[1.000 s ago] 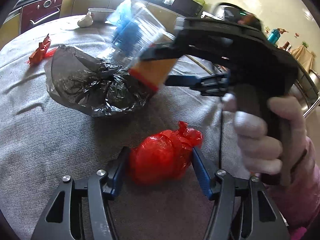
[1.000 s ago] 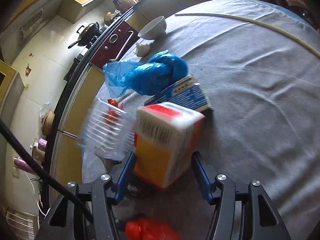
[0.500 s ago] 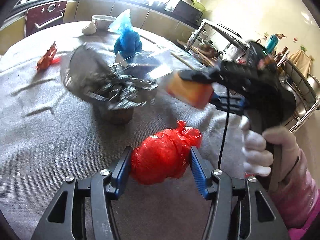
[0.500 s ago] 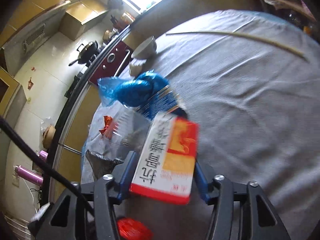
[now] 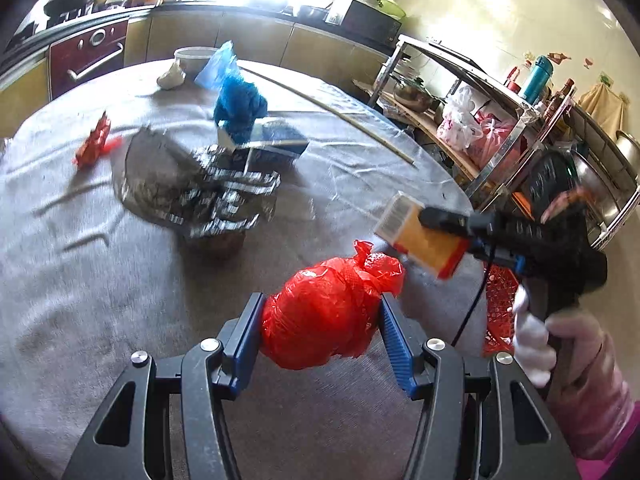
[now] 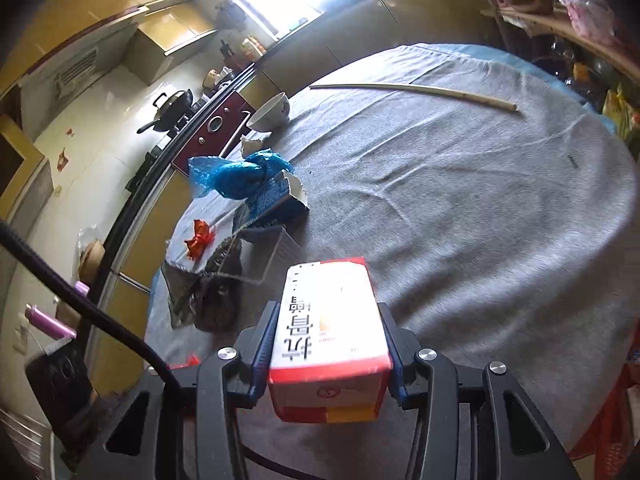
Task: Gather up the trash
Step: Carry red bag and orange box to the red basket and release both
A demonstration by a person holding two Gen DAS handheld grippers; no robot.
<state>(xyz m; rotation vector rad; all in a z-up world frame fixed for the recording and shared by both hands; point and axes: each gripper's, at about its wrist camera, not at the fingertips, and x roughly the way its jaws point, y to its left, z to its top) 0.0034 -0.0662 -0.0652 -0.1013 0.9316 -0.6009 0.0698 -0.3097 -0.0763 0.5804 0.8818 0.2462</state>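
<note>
Red bag [image 5: 328, 320], blue-padded fingers [image 5: 394, 344]; red, white and orange box [image 6: 330, 336]; blue bag [image 6: 236, 174] on grey cloth [image 6: 460, 208].

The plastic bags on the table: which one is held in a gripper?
The red bag, clamped in the left gripper. The blue bag and black bag lie free.

L wrist cam: low, close over grey tablecloth [image 5: 80, 280], facing kitchen counter. R wrist cam: higher, tilted down. Both share blue bag [image 5: 238, 102] [image 6: 236, 174], black bag [image 5: 176, 176] [image 6: 208, 292]
</note>
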